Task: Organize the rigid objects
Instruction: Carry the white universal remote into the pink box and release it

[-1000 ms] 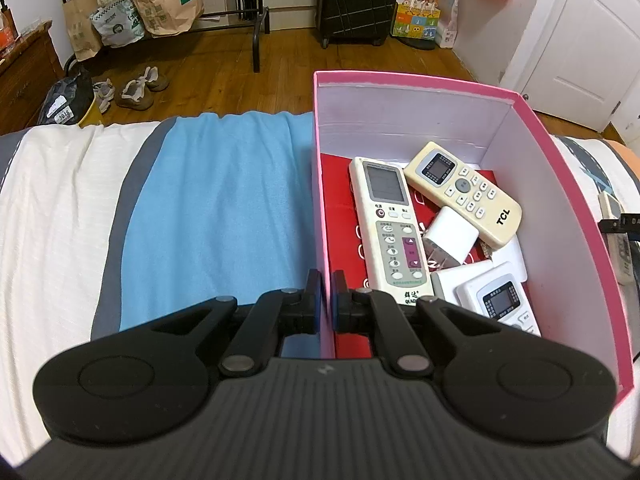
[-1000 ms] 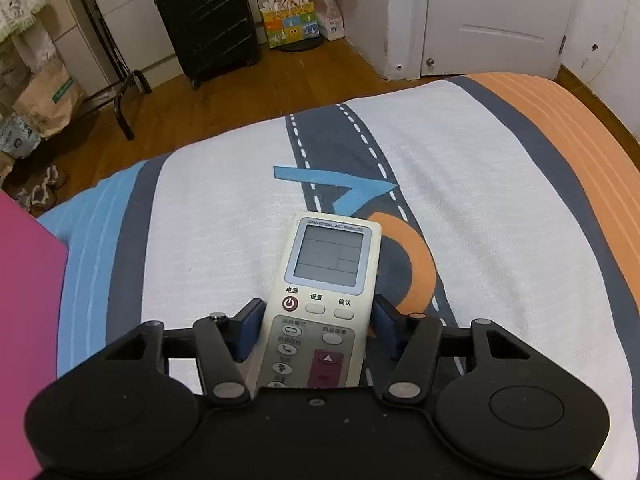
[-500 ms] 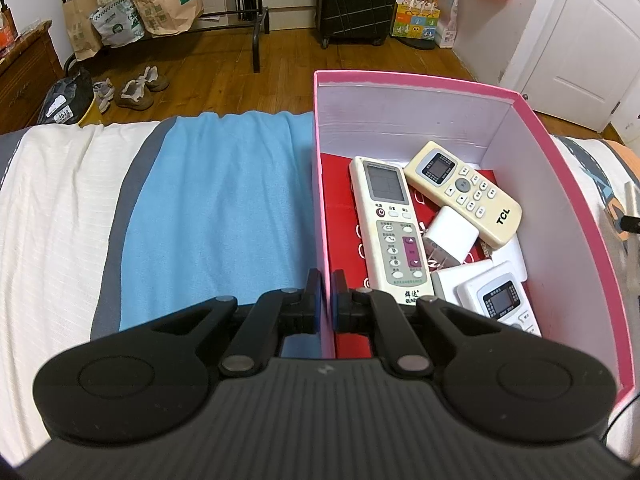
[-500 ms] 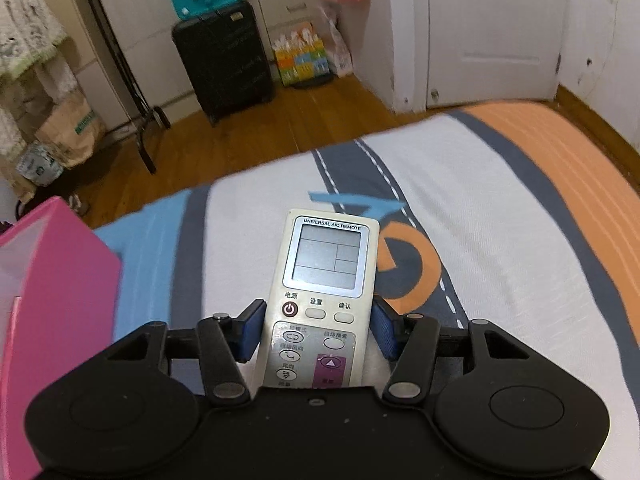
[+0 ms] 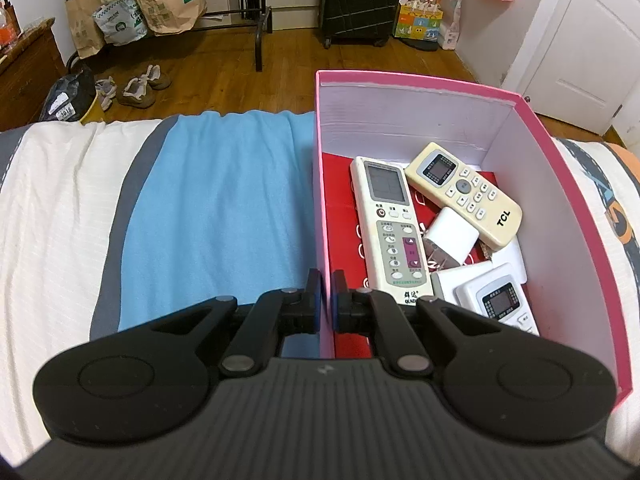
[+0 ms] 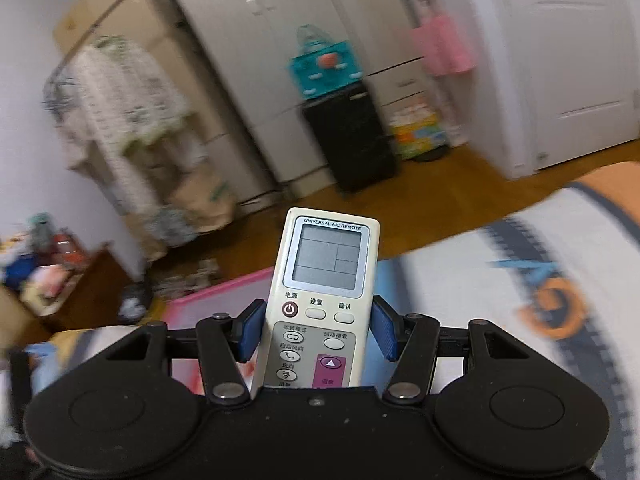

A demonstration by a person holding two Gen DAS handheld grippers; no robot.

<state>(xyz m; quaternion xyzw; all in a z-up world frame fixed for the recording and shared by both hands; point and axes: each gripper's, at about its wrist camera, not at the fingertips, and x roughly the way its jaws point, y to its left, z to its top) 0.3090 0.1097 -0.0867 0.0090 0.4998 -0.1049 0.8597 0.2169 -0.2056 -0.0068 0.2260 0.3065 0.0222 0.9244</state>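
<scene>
Between right gripper [image 6: 318, 330] pads — "UNIVERSAL A/C REMOTE" [image 6: 326, 292]; left gripper [image 5: 326, 300] pinches pink box wall [image 5: 322, 216].

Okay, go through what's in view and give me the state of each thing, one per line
Left gripper: shut on the pink box's near wall.
Pink box: open-topped, on the bed, partly filled.
TCL remote: lying in the box, face up.
Right gripper: clamped on the universal remote.
Universal remote: held off the bed, screen blank.
</scene>
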